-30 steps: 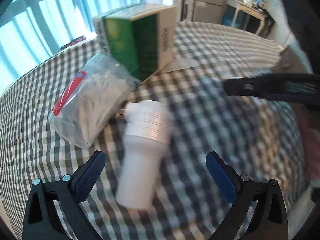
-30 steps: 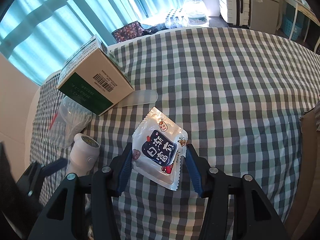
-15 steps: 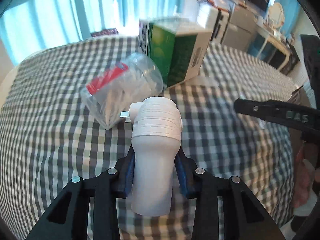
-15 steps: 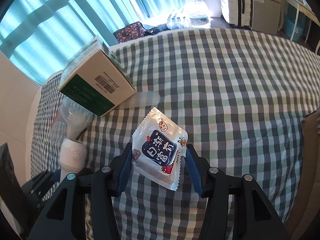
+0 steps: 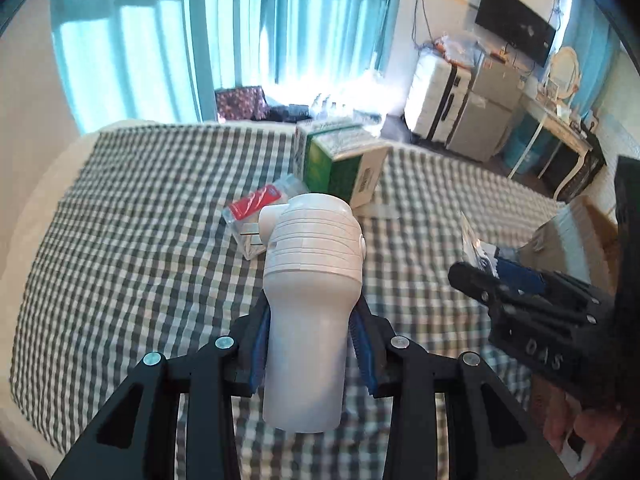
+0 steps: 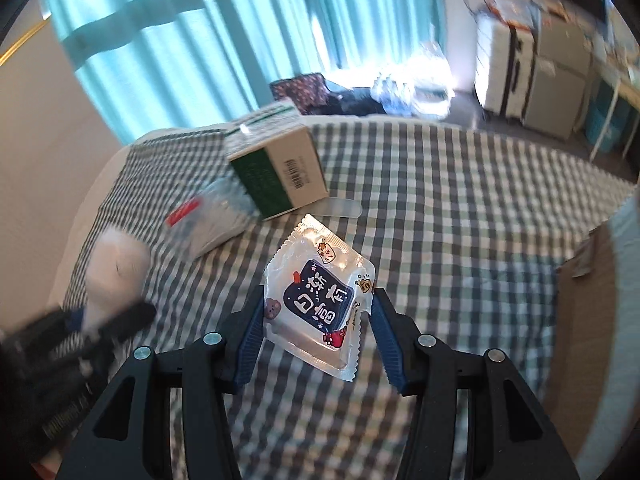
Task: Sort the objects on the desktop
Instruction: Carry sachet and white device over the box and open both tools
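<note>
Checked tablecloth point(image 5: 120, 240) in grey, white and pale green over the whole desktop, with turquoise curtains point(image 5: 160, 40) behind. Nearest in the left wrist view: left gripper point(image 5: 312, 344) with jaws clenched on the narrow lower body of a white plastic bottle-like device point(image 5: 312, 280), ribbed wide head pointing away, held above the cloth. Nearest in the right wrist view: right gripper point(image 6: 318, 340) with jaws closed on a clear snack packet point(image 6: 320, 292) with a dark blue label, pinched at both side edges and held above the cloth. Seen from the left wrist view also the right gripper point(image 5: 520, 288) at the right side, well apart from the white device. Seen from the right wrist view the left gripper point(image 6: 80, 332) at the lower left, blurred, with the white device point(image 6: 116, 268) in it. Further on the cloth: a transparent bag point(image 5: 260, 208) with a red strip, lying flat, just beside a green and white carton box point(image 5: 340, 160); the box looks tilted, with one corner resting over the bag. Just beside the box on the cloth, a thin clear flat piece point(image 6: 340, 208). Far behind the table: a dark patterned bag point(image 5: 240, 102), a white suitcase point(image 5: 436, 96), a grey cabinet point(image 5: 484, 108), and a black screen point(image 5: 516, 28) on the wall.
</note>
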The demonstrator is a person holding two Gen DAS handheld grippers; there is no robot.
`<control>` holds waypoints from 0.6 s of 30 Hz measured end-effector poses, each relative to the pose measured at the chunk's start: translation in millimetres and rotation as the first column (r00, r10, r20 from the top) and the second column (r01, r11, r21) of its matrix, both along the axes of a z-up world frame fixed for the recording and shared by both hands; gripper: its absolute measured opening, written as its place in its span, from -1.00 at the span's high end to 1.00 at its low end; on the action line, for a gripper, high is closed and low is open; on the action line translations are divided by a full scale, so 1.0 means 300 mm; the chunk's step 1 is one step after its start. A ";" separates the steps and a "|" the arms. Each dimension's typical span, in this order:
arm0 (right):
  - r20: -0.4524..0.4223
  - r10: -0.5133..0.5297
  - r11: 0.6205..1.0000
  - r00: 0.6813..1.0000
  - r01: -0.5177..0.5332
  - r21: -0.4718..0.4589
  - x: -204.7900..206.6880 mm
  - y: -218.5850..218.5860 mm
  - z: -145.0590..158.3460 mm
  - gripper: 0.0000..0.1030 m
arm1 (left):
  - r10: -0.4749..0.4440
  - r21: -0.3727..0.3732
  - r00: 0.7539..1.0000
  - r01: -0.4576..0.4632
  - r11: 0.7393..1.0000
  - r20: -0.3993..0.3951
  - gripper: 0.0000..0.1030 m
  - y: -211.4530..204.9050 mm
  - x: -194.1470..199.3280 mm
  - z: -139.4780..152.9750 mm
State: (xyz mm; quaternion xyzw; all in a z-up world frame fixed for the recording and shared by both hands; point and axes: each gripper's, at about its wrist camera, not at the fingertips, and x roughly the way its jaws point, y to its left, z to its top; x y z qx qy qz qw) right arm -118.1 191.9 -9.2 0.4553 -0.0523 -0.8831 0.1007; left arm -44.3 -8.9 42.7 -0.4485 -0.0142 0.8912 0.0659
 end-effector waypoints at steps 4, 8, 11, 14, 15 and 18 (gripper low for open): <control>-0.067 0.002 0.999 0.998 -0.005 -0.041 0.126 0.045 0.137 0.01 | -0.051 -0.001 0.998 0.051 0.999 -0.044 0.28 0.101 0.006 0.062; -0.144 -0.004 1.000 0.990 0.003 -0.002 0.274 0.090 0.239 0.01 | -0.115 0.017 0.989 0.117 0.993 -0.097 0.28 0.200 0.024 0.174; -0.138 -0.031 0.999 0.990 0.030 -0.014 0.345 0.169 0.287 0.01 | -0.188 0.037 0.973 0.194 0.980 -0.133 0.28 0.305 0.064 0.246; -0.155 -0.111 0.994 0.982 0.109 -0.018 0.407 0.295 0.351 0.01 | -0.288 0.067 0.945 0.301 0.951 -0.152 0.28 0.451 0.090 0.293; -0.168 -0.139 0.990 0.976 0.142 0.003 0.432 0.345 0.376 0.01 | -0.315 0.064 0.935 0.328 0.943 -0.161 0.27 0.498 0.091 0.301; -0.198 -0.204 0.973 0.959 0.221 0.066 0.479 0.454 0.424 0.01 | -0.412 0.043 0.895 0.424 0.904 -0.172 0.27 0.650 0.099 0.319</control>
